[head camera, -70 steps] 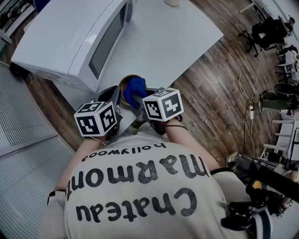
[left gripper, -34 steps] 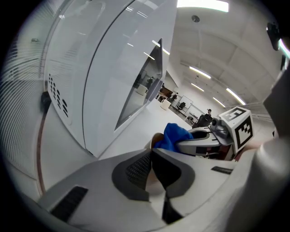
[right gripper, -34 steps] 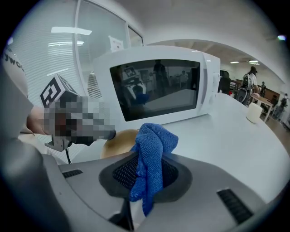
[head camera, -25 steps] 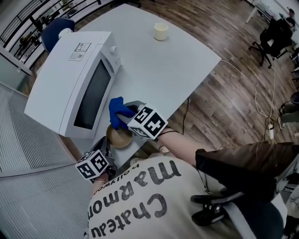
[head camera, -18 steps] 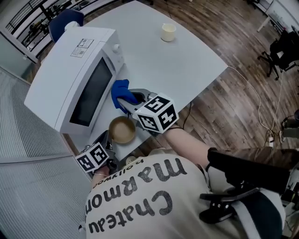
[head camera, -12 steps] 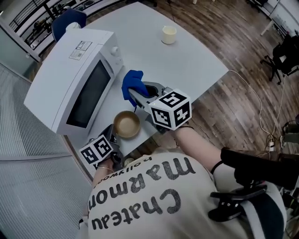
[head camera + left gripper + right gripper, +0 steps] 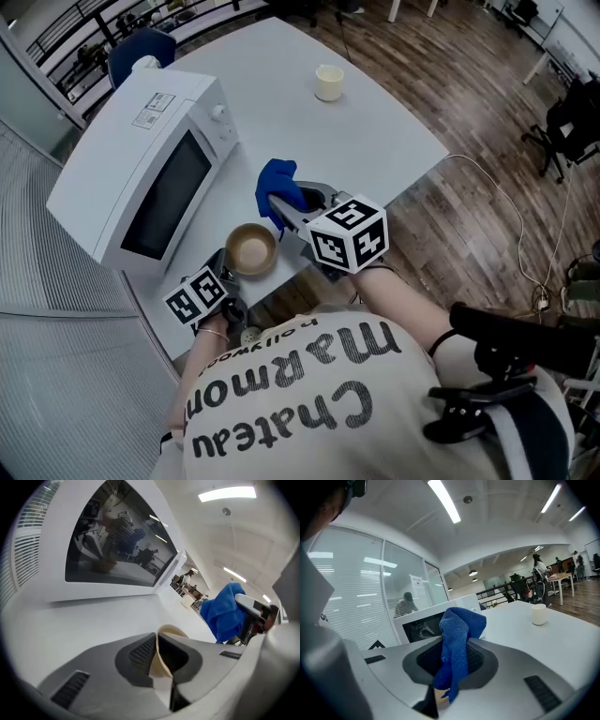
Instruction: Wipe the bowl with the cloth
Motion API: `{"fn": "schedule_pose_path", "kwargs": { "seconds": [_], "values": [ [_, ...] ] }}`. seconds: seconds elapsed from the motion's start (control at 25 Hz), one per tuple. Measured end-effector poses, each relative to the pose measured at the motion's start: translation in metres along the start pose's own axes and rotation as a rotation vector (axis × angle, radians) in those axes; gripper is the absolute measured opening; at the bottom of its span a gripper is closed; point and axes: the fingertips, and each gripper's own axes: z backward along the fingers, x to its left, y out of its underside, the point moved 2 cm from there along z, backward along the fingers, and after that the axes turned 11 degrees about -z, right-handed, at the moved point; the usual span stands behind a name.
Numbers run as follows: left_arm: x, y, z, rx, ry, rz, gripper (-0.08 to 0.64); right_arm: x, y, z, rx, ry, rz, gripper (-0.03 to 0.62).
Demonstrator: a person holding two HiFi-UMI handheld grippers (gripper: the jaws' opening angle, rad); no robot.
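A tan bowl (image 7: pixel 250 251) sits upright by the table's near edge, in front of the microwave. My left gripper (image 7: pixel 228 269) pinches its near rim. In the left gripper view the cream rim (image 7: pixel 169 630) stands between the pads of that gripper (image 7: pixel 156 637), whose jaws have just been opening slightly with the rim still held. My right gripper (image 7: pixel 283 202) hovers beyond the bowl, shut on a blue cloth (image 7: pixel 275 178). In the right gripper view the cloth (image 7: pixel 457 630) bunches up above the jaws of the right gripper (image 7: pixel 451 654). Cloth and bowl are apart.
A white microwave (image 7: pixel 141 169) fills the table's left side, close to the bowl, door shut. A cream cup (image 7: pixel 328 82) stands far off on the white table (image 7: pixel 375 141). The table's edge runs just below the bowl, with wooden floor to the right.
The right gripper has lifted the blue cloth off the bowl and carried it away toward the table's middle. The bowl's inside now shows. The left gripper has shifted a little with the bowl.
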Motion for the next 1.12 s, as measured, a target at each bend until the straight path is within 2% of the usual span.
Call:
{"fn": "schedule_pose_path", "kwargs": {
  "seconds": [0.04, 0.08, 0.16, 0.2, 0.28, 0.36, 0.4, 0.48, 0.6, 0.76, 0.96, 1.12],
  "values": [
    [-0.001, -0.002, 0.002, -0.025, 0.005, 0.009, 0.055, 0.001, 0.002, 0.003, 0.004, -0.004, 0.002, 0.063],
    [-0.002, -0.005, 0.006, -0.057, 0.005, 0.016, 0.143, 0.002, 0.003, 0.005, 0.006, -0.01, 0.004, 0.063],
    [-0.005, -0.016, 0.019, -0.14, -0.005, 0.021, 0.206, 0.006, 0.003, 0.011, -0.006, -0.023, 0.005, 0.063],
    [-0.008, -0.023, 0.028, -0.185, -0.003, 0.017, 0.213, 0.008, 0.001, 0.014, -0.022, -0.032, 0.001, 0.063],
    [-0.02, -0.037, 0.05, -0.268, 0.007, -0.005, 0.204, 0.014, -0.004, 0.02, -0.064, -0.05, -0.011, 0.063],
    [-0.037, -0.047, 0.072, -0.324, -0.003, -0.057, 0.061, 0.023, -0.005, 0.026, -0.084, -0.062, -0.006, 0.063],
    [-0.048, -0.05, 0.082, -0.337, -0.002, -0.09, 0.015, 0.028, -0.003, 0.03, -0.083, -0.063, 0.002, 0.063],
    [-0.07, -0.052, 0.096, -0.34, 0.034, -0.142, -0.002, 0.036, 0.003, 0.036, -0.07, -0.049, 0.018, 0.063],
    [-0.089, -0.05, 0.113, -0.333, 0.091, -0.174, -0.002, 0.044, 0.011, 0.045, -0.06, -0.004, 0.024, 0.063],
    [-0.082, -0.029, 0.142, -0.307, 0.051, -0.156, -0.003, 0.064, 0.03, 0.068, -0.047, 0.055, 0.03, 0.063],
    [-0.077, 0.002, 0.181, -0.264, 0.083, -0.154, -0.003, 0.092, 0.056, 0.094, -0.065, 0.108, -0.03, 0.061],
    [-0.076, 0.025, 0.213, -0.246, 0.12, -0.162, -0.003, 0.123, 0.083, 0.114, -0.053, 0.146, -0.016, 0.061]
  ]
}}
